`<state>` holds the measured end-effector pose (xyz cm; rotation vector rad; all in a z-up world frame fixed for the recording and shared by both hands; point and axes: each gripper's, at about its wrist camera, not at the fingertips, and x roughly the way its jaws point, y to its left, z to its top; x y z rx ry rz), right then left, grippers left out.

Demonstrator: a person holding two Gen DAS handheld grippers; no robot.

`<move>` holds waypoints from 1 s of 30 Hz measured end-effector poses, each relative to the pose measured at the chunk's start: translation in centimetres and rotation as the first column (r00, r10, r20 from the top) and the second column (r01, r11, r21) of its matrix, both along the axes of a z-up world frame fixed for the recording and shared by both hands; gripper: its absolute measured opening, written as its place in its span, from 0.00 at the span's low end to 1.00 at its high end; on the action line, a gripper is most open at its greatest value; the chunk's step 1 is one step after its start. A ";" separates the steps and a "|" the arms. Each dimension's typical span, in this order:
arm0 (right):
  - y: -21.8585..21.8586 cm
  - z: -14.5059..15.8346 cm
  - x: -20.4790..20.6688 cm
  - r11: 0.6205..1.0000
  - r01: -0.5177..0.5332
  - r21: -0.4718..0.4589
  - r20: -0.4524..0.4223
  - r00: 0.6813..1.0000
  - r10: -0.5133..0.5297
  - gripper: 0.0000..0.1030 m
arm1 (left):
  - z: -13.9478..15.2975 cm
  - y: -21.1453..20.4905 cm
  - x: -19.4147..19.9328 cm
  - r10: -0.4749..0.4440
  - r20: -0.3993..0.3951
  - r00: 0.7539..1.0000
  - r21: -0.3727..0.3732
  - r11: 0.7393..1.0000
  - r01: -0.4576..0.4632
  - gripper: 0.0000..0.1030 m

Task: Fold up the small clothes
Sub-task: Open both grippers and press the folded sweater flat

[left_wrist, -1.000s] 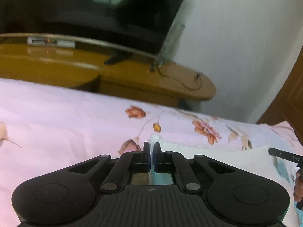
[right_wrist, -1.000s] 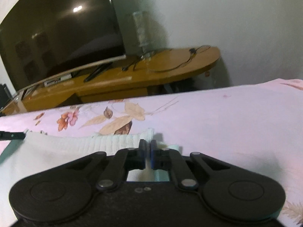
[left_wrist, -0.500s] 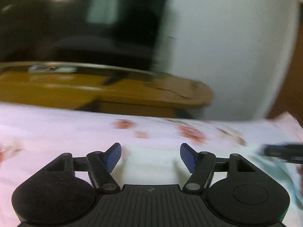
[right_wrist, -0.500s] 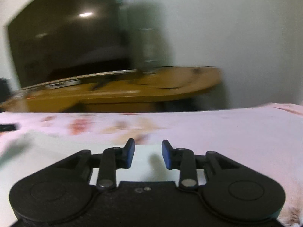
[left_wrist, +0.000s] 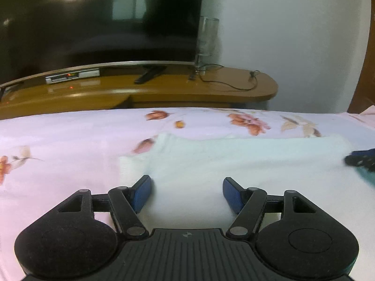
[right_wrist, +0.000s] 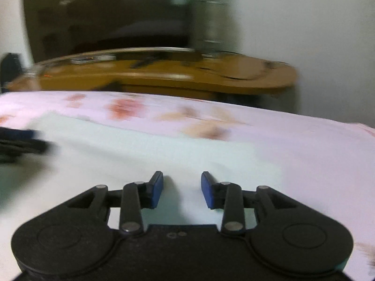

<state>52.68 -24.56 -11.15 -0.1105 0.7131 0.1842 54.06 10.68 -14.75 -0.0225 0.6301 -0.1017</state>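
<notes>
A pale mint-white garment (left_wrist: 234,161) lies flat on the pink floral bedsheet (left_wrist: 58,140); its folded far edge runs across the bed. My left gripper (left_wrist: 186,187) is open and empty, just above the garment's near left part. My right gripper (right_wrist: 181,185) is open and empty over the garment (right_wrist: 140,149) near its right side. The right gripper's tip shows at the right edge of the left wrist view (left_wrist: 361,159). The left gripper shows blurred at the left edge of the right wrist view (right_wrist: 21,142).
Beyond the bed's far edge stands a wooden TV stand (left_wrist: 187,89) with a large dark television (left_wrist: 93,23), a set-top box (left_wrist: 72,76), a cable and a clear glass (left_wrist: 207,37). A white wall is behind, and a brown door (left_wrist: 365,70) at the right.
Both grippers were shut on the garment's edge a second ago. They have opened, let the garment go onto the bed, and pulled back; the right view is still blurred by motion.
</notes>
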 end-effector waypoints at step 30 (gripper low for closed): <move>1.1 -1.0 -11.2 0.994 0.030 -0.108 0.054 0.998 -0.025 0.70 | 0.7 -0.2 -11.9 0.175 -0.047 0.984 0.010 0.985 -0.174 1.00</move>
